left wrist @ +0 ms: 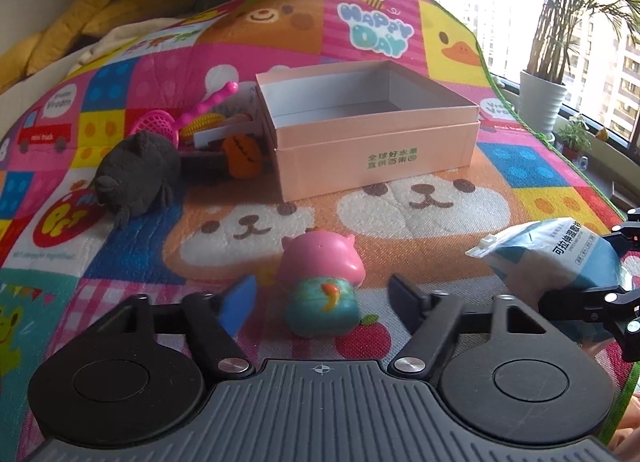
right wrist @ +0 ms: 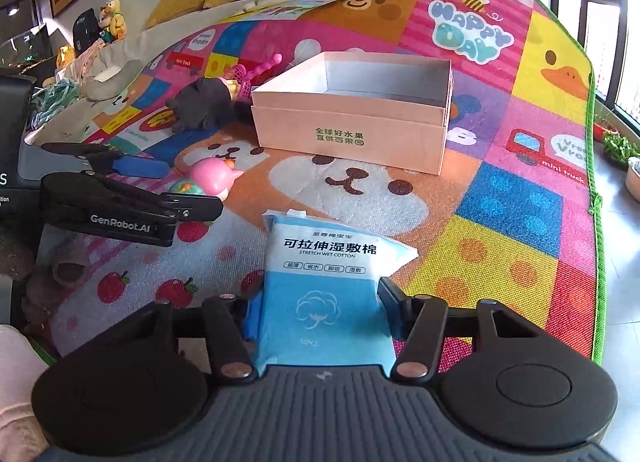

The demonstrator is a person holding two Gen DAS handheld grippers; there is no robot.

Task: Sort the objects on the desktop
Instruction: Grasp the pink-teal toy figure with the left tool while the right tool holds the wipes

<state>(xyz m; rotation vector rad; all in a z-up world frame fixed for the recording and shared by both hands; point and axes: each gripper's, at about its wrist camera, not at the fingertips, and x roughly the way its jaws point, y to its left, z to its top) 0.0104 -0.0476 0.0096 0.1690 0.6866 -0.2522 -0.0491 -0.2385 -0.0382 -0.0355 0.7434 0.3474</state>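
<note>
A pink-headed toy figure with a teal body [left wrist: 320, 282] stands on the play mat between the fingers of my left gripper [left wrist: 322, 290]. A small gap shows on each side of it, so the gripper is open around it. My right gripper [right wrist: 318, 298] is shut on a blue and white pack of wet cotton [right wrist: 324, 286], its pads pressing both sides. In the left wrist view that pack [left wrist: 560, 254] sits at the right edge. An empty pink cardboard box [left wrist: 376, 134] [right wrist: 348, 134] lies farther back on the mat. The right wrist view shows my left gripper [right wrist: 192, 190] around the toy [right wrist: 212, 178].
Left of the box lies a heap: a black plush toy [left wrist: 136, 174], a pink sieve [left wrist: 156, 124], a pink beaded stick [left wrist: 208, 102] and an orange piece [left wrist: 242, 150]. The colourful mat [right wrist: 520, 222] ends at a green edge on the right. A white plant pot [left wrist: 542, 98] stands beyond it.
</note>
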